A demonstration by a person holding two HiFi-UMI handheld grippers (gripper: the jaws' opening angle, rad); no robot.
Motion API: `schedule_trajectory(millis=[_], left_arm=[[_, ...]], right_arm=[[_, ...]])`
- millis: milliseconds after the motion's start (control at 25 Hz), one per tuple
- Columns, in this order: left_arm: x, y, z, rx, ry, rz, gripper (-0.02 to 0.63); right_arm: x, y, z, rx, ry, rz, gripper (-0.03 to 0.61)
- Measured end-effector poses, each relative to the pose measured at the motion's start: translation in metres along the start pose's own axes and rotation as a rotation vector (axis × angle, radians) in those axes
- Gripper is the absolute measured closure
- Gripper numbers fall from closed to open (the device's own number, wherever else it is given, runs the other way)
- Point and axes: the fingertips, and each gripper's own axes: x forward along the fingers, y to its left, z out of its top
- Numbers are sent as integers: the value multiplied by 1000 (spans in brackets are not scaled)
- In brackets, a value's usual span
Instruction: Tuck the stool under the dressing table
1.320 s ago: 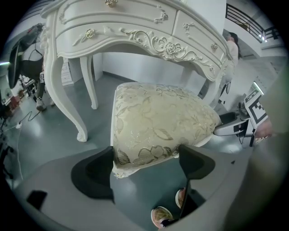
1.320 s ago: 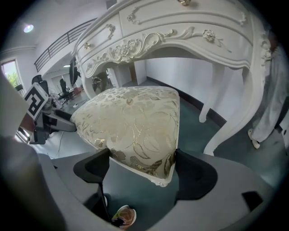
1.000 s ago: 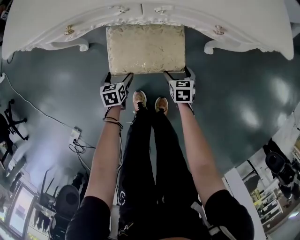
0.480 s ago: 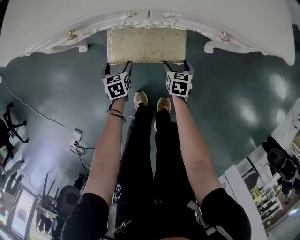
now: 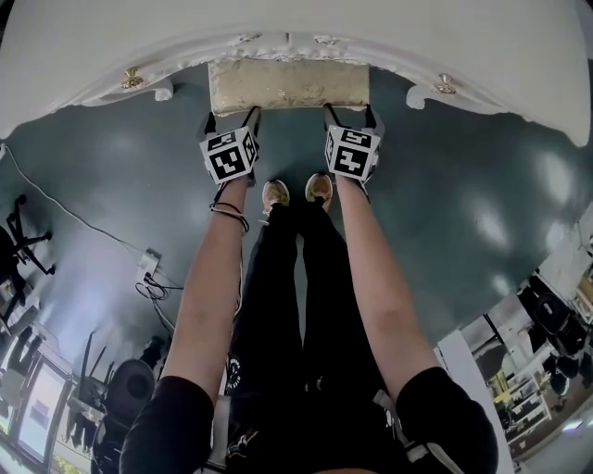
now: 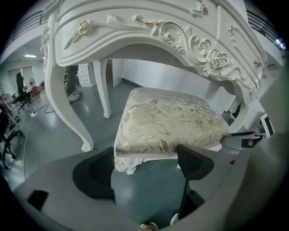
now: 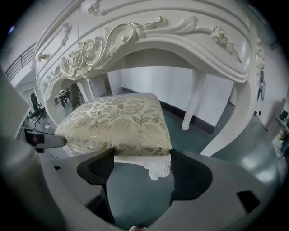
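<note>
1. The stool (image 5: 288, 86) sits mostly beneath the dressing table (image 5: 296, 28), only its front cushion strip showing.
2. Left claw (image 5: 231, 118) and right claw (image 5: 350, 115) gape wide, each straddling a near corner (bracing, not clamping).
3. Probably the closing shove: straight and even.

one stool (image 5: 287, 85), one dressing table (image 5: 278, 28) — two grippers: left gripper (image 5: 232, 120), right gripper (image 5: 350, 117).

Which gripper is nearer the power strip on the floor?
Left. The left gripper is at the stool corner nearest the power strip; the right gripper is at the other corner.
</note>
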Motion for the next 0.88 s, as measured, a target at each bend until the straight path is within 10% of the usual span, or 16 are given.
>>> schedule_trajectory(millis=[320, 880], left_arm=[[27, -3, 29, -44, -45, 17, 169], [46, 5, 62, -56, -101, 44, 153]], right_arm=[[28, 2, 33, 35, -65, -3, 270], [46, 4, 61, 21, -103, 9, 270]])
